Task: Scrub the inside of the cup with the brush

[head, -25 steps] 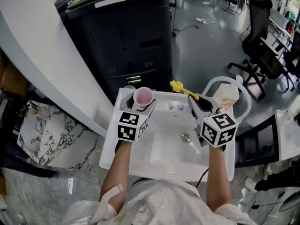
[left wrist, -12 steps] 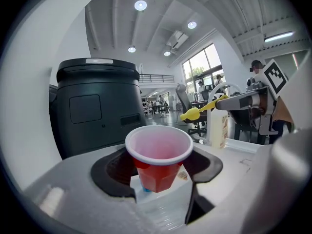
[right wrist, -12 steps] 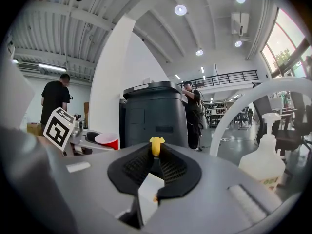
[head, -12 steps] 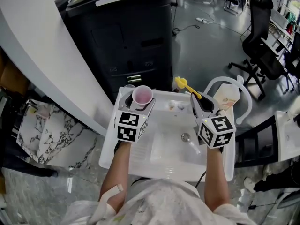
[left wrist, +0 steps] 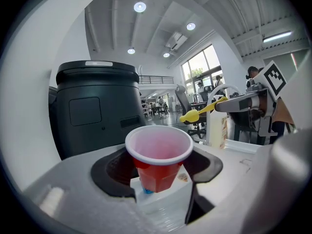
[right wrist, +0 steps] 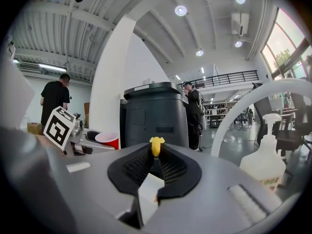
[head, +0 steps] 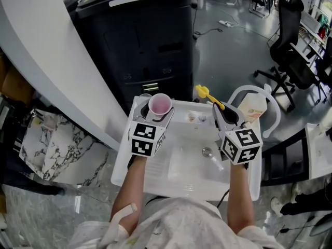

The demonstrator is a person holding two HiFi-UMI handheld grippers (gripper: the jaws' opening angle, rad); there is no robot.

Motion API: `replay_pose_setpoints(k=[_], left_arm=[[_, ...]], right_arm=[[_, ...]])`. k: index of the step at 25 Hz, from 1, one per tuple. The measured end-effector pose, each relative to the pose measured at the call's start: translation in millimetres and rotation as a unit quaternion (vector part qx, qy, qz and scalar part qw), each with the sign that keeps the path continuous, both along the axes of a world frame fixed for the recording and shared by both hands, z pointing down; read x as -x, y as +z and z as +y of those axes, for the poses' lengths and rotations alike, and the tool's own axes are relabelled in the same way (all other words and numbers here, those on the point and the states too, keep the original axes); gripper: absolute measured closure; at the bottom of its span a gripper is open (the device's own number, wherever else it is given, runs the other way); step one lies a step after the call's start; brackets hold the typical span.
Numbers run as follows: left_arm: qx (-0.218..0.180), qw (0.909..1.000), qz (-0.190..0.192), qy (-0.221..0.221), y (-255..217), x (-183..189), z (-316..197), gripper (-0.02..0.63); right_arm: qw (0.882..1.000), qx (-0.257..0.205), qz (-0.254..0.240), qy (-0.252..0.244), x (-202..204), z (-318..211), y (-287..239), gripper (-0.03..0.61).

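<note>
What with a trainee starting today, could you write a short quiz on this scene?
1. True or false: the left claw holds the cup mouth-up.
2. What does the right claw grip?
3. The white bottle stands: A. in the cup; B. at the sink's right edge; C. on the bin.
Key: 1 true. 2 the yellow brush. 3 B.
</note>
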State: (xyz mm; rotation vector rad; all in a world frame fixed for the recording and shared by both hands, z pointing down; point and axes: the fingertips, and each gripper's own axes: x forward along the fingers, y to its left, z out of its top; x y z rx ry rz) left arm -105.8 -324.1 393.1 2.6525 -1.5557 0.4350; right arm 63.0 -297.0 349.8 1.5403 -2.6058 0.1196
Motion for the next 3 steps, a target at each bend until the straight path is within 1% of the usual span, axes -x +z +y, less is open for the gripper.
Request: replay_pose_setpoints(k=[3], left_arm=[[-0.002, 1.0, 0.001, 0.0, -2.2, 0.8, -0.1, 0.31]], right_arm=[[1.0, -0.002, 0.001, -0.001, 1.3, -0.2, -1.4, 0.545]])
